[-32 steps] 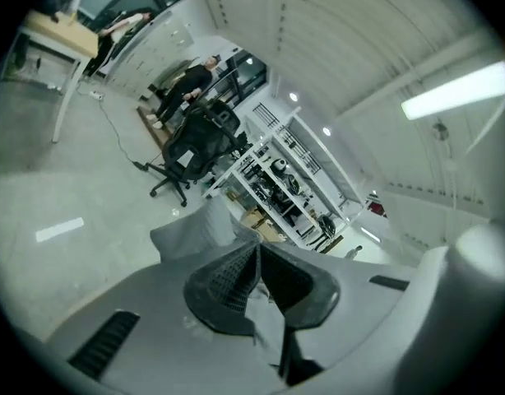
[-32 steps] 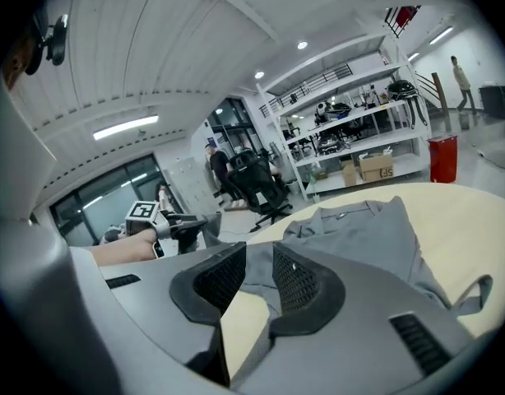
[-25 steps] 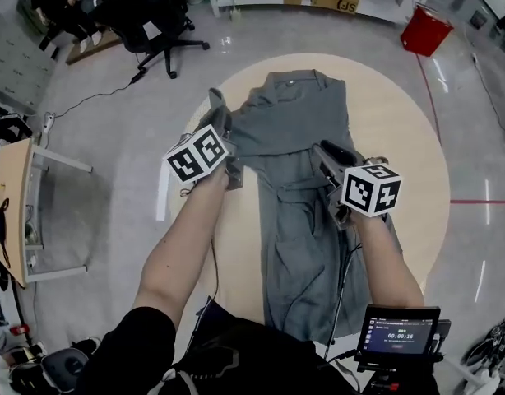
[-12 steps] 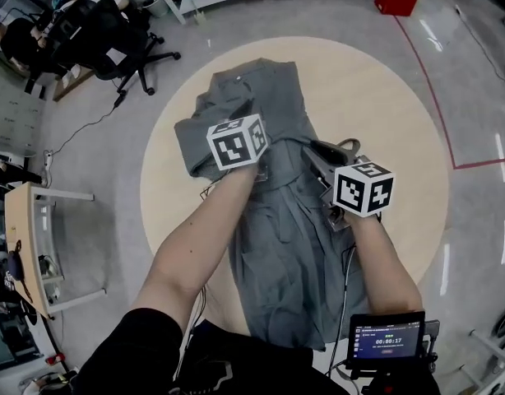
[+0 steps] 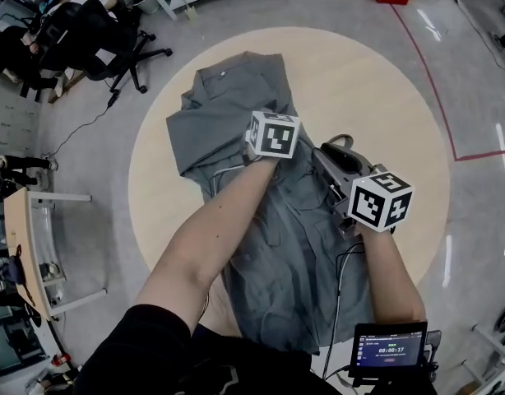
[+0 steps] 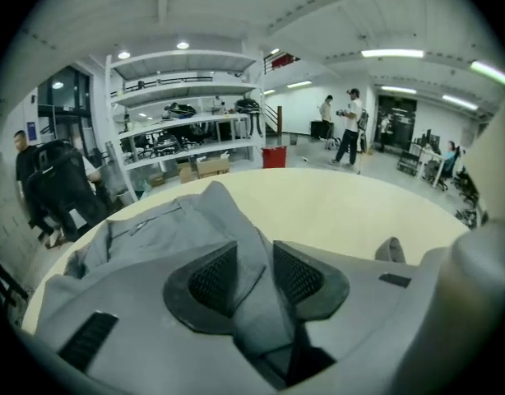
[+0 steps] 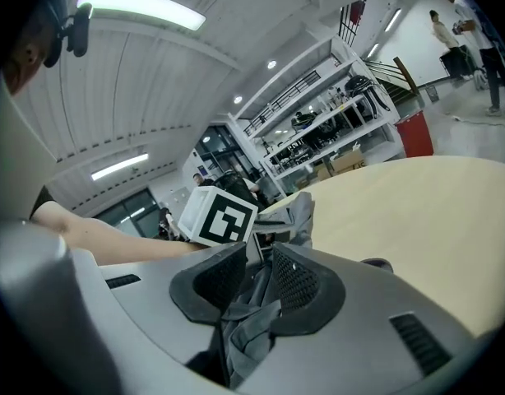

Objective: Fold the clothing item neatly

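Our left gripper [image 6: 254,271] has swept the cloth in from nine o'clock to the middle of the table [image 5: 368,81]. Its jaws are opening now, fabric still between them, so we reckon this fold is being laid down. Our right gripper [image 7: 257,282] pinches a bunch. The grey garment [image 5: 236,89] runs from eleven to six, rumpled.

The left forearm [image 5: 215,229] hides part of the gray garment [image 5: 228,97].

An open lab or workshop: tall white metal shelving racks [image 6: 183,130] holding gear; black swivel office chairs [image 5: 92,31]; glossy grey floor [image 5: 88,151].
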Tool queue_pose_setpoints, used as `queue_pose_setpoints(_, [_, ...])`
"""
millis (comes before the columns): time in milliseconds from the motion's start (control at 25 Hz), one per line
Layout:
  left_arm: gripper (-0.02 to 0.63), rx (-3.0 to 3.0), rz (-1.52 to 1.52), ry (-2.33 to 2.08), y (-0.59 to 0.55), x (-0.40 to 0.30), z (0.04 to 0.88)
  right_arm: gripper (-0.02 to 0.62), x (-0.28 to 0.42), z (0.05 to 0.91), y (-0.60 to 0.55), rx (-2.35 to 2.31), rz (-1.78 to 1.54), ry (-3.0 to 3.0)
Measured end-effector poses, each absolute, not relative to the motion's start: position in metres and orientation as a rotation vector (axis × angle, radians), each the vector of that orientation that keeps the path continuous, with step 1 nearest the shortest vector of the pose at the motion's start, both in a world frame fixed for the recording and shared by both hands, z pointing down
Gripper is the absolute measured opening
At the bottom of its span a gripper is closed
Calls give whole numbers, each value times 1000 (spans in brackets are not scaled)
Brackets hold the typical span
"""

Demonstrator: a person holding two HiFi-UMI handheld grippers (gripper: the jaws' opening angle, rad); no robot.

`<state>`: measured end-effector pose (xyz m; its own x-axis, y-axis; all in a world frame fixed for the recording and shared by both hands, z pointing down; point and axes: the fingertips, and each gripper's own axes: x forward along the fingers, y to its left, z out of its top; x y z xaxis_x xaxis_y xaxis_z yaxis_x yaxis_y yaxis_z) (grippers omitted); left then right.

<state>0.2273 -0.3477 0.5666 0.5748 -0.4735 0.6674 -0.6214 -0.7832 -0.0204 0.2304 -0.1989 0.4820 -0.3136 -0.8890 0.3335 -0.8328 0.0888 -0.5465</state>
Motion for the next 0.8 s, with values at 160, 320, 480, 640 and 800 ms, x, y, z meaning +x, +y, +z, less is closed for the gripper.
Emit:
queue_pose_setpoints(160, [178,2658,957,-616,-315,249,567,100,234,480,-196,-1789,-1015,2260])
queue_pose_setpoints(320, [178,2666,726,-605,-296,240,524,100,233,470,-190,-1772,-1010,2277])
queue_pose_setpoints(480, [178,2652,478,-666,-261,166,472,100,236,460,-175,-1763,-988,2306])
queue_pose_setpoints(640, [178,2670,528,-794,-219,70,449,100,244,435,-137,-1818,-913,2394])
queue_pose_setpoints(800, [178,2679,602,-793,-147,-15,439,100,233,416,-60,-1921,-919,2444])
